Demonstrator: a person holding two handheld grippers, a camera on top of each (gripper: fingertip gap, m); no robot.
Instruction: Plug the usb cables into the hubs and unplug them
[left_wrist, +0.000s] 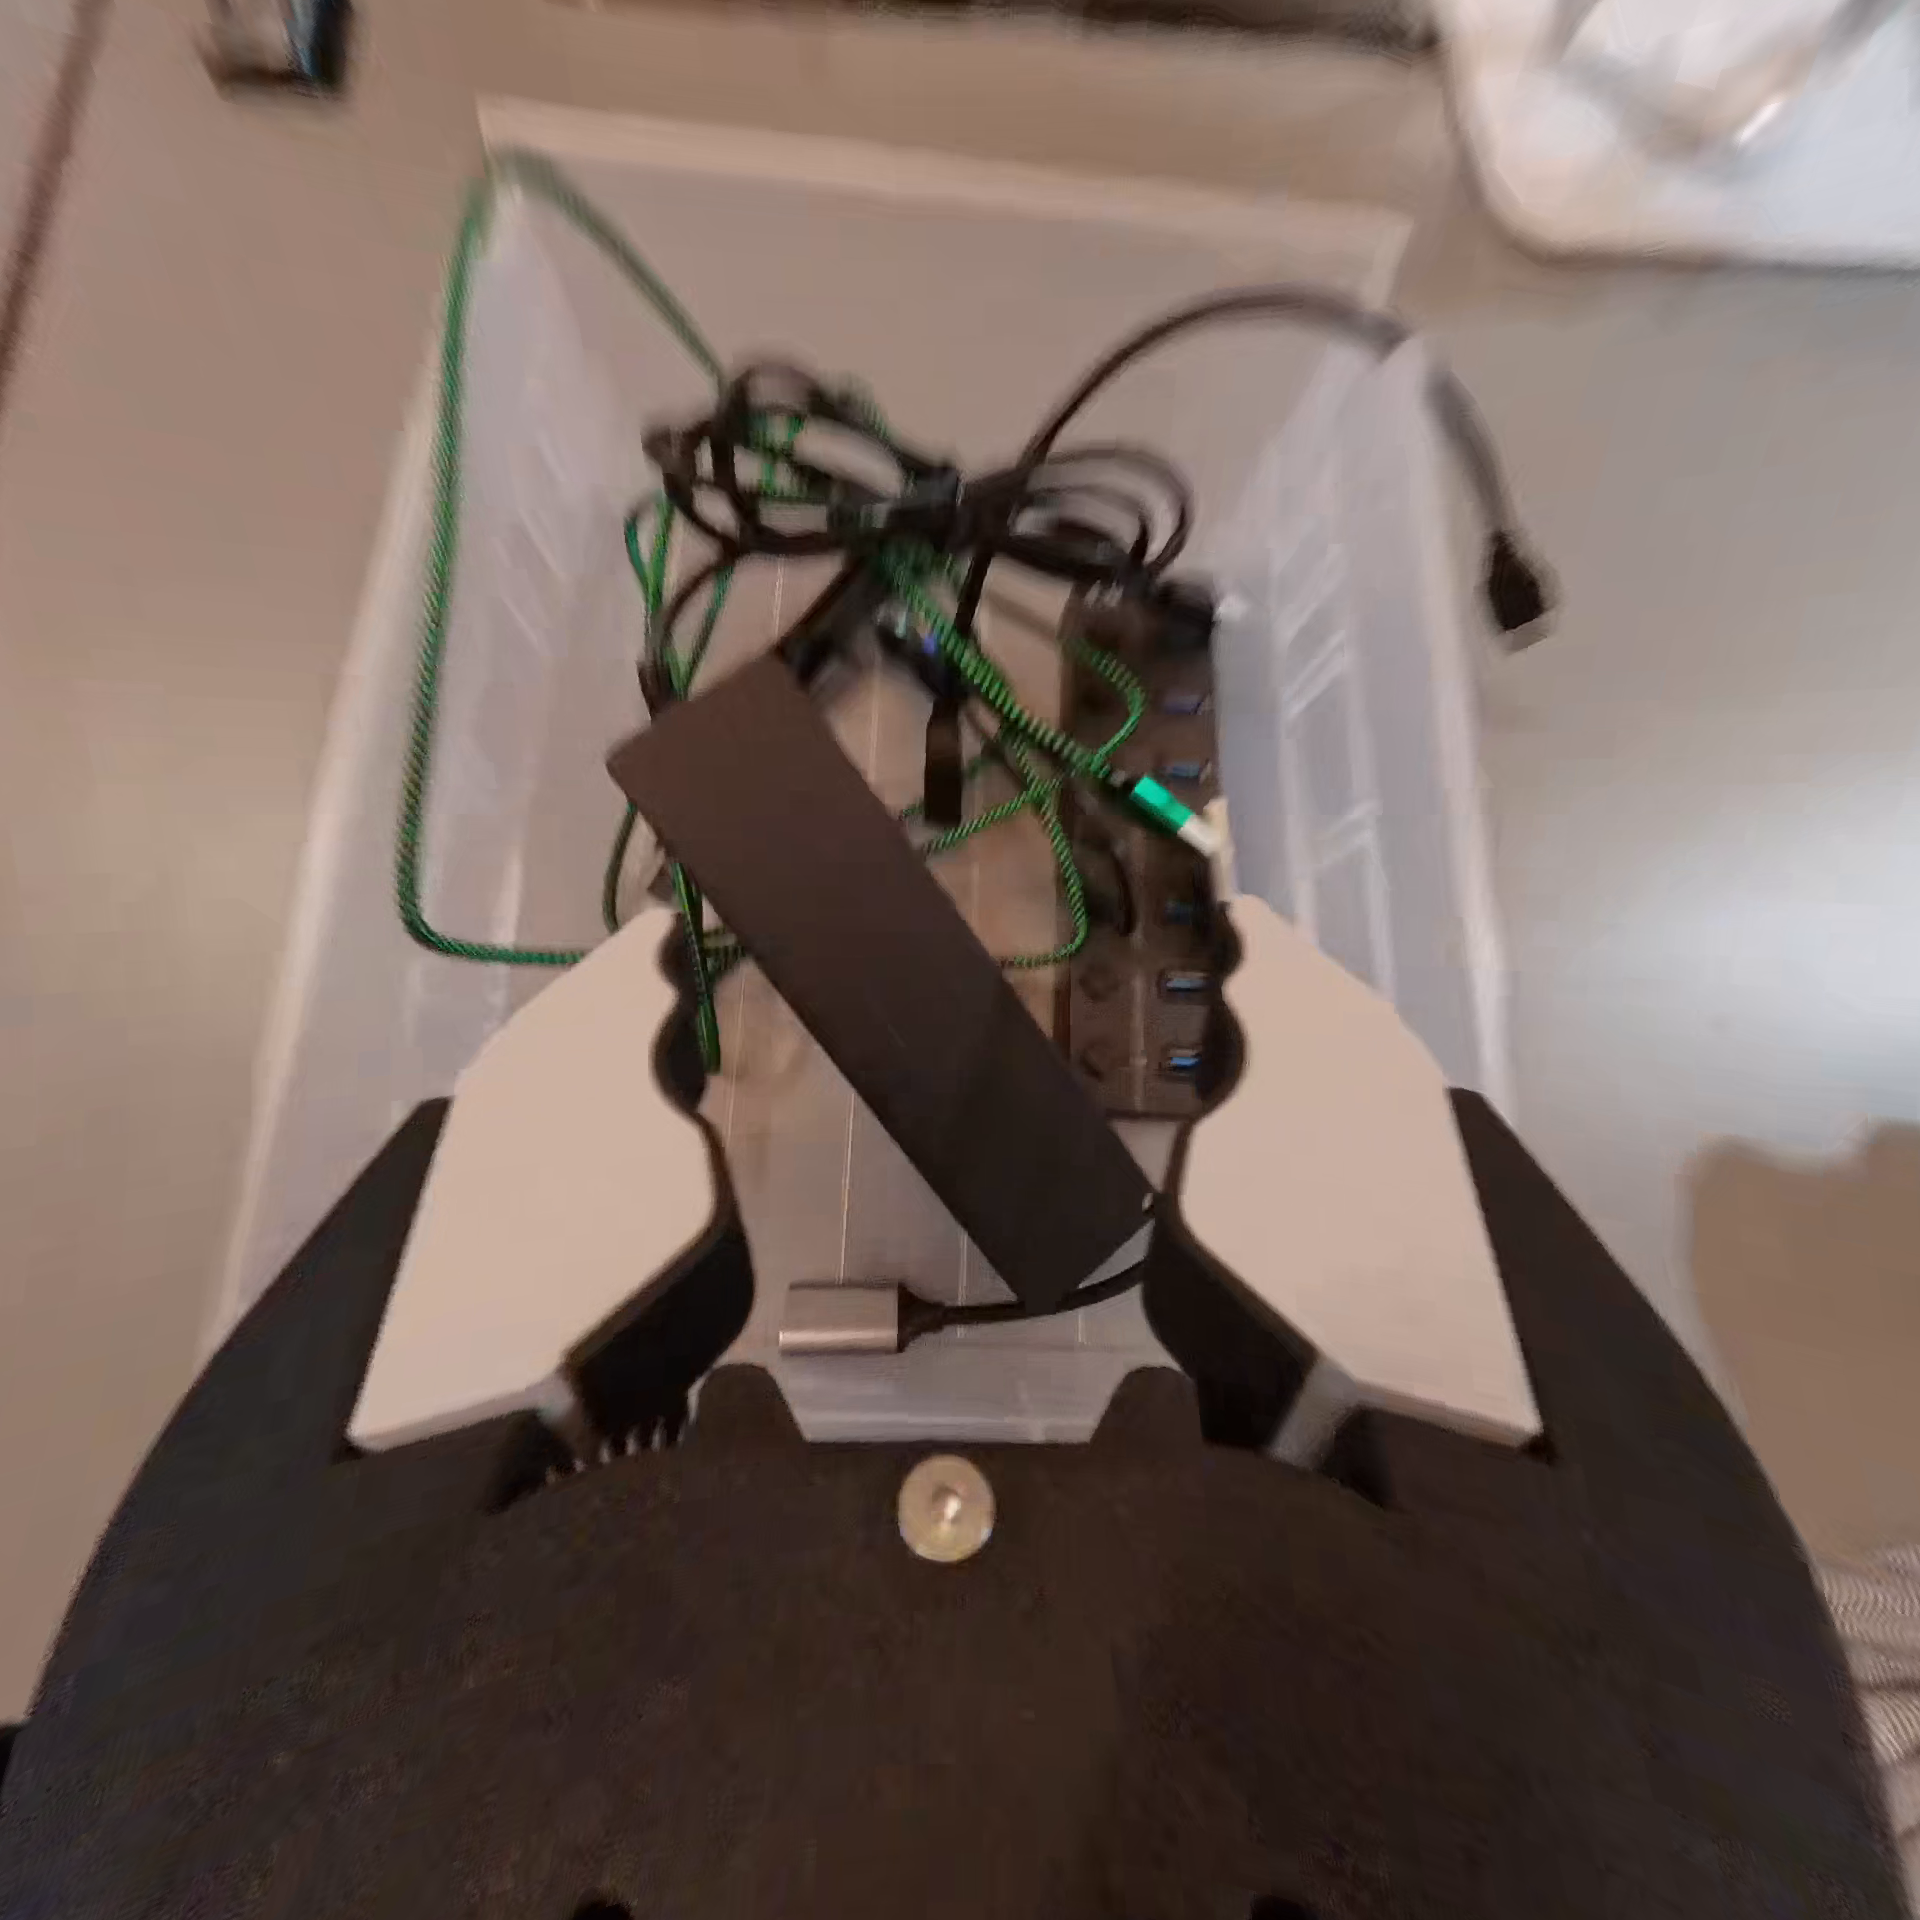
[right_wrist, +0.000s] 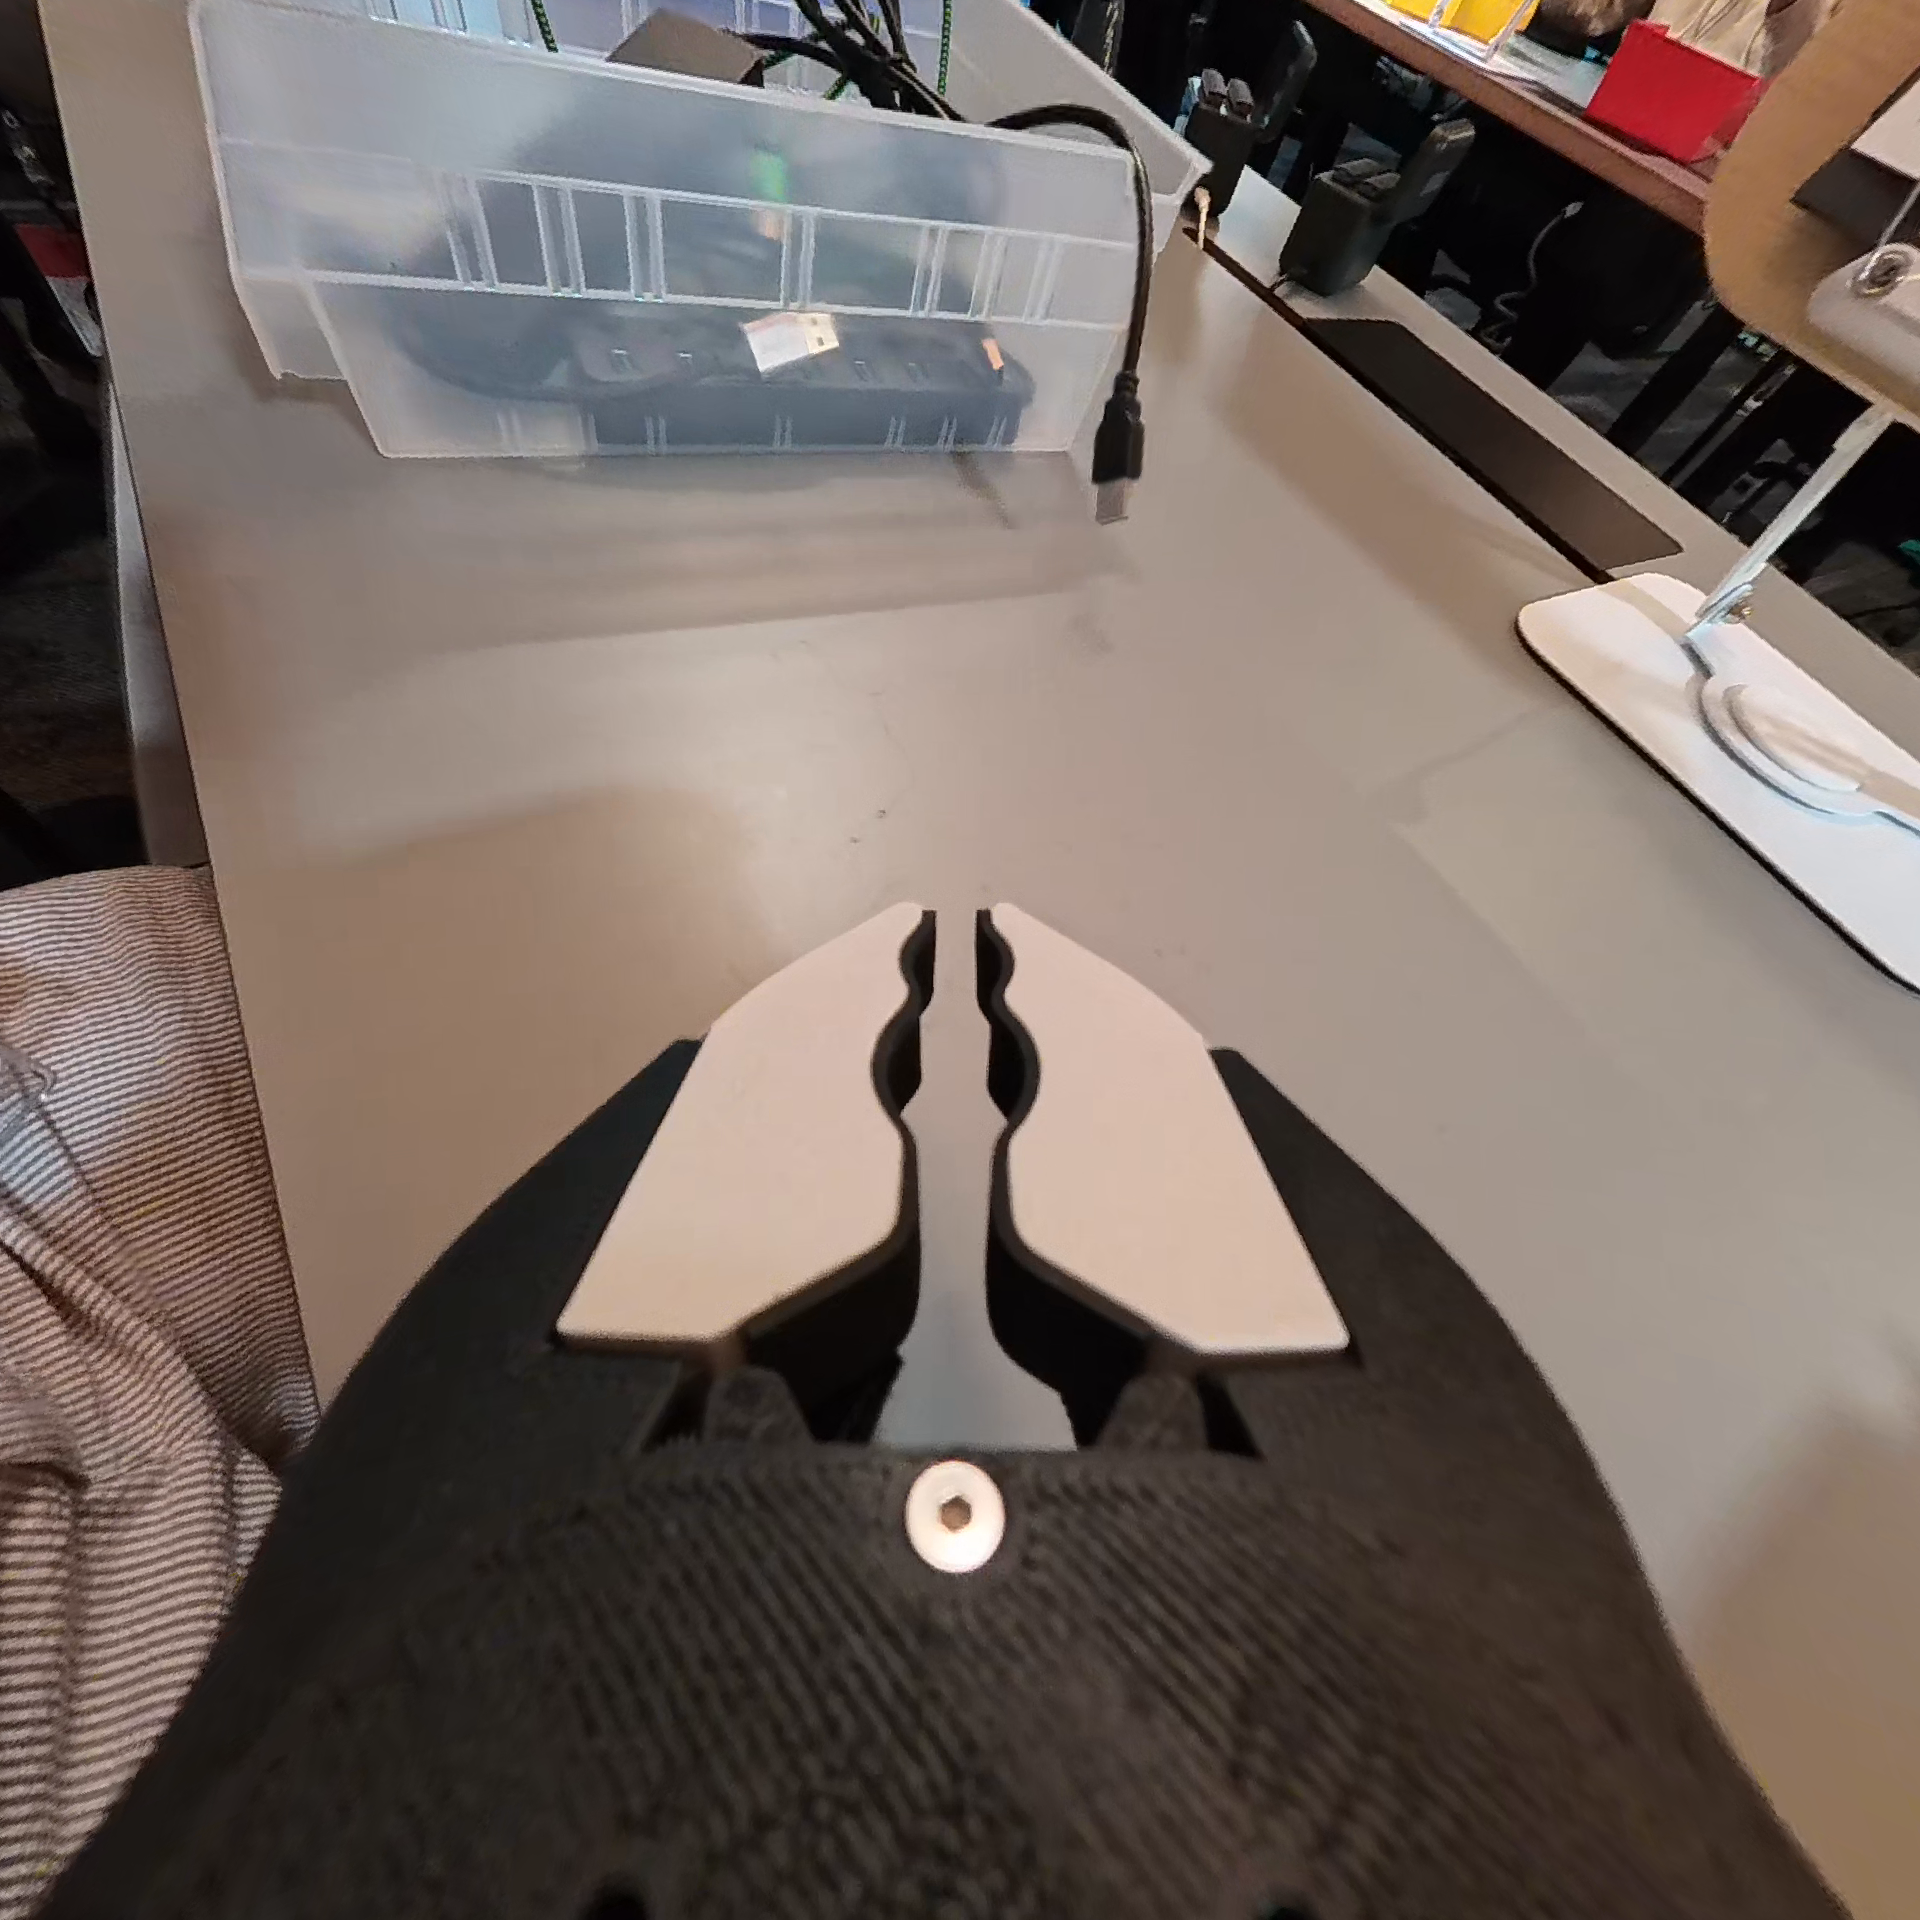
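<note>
A clear plastic bin (left_wrist: 343, 831) holds a long flat black hub (left_wrist: 873, 966) lying diagonally, a second black hub (left_wrist: 1153, 935) with several blue ports along the right wall, and a tangle of black and green braided cables (left_wrist: 831, 499). A green plug (left_wrist: 1158, 805) lies over the ported hub. My left gripper (left_wrist: 951, 925) is open, hovering over the bin with the flat hub between its fingers, not gripping it. A black USB cable (right_wrist: 1117, 447) hangs over the bin's side (right_wrist: 665, 260), its plug dangling outside. My right gripper (right_wrist: 956, 914) is nearly shut and empty, low over the table, well short of the bin.
The bin stands on a grey table (right_wrist: 935, 675). A white stand base (right_wrist: 1714, 707) sits at the right edge. Striped fabric (right_wrist: 114, 1195) lies at the left. Chargers and another desk with a red box (right_wrist: 1662, 88) stand behind.
</note>
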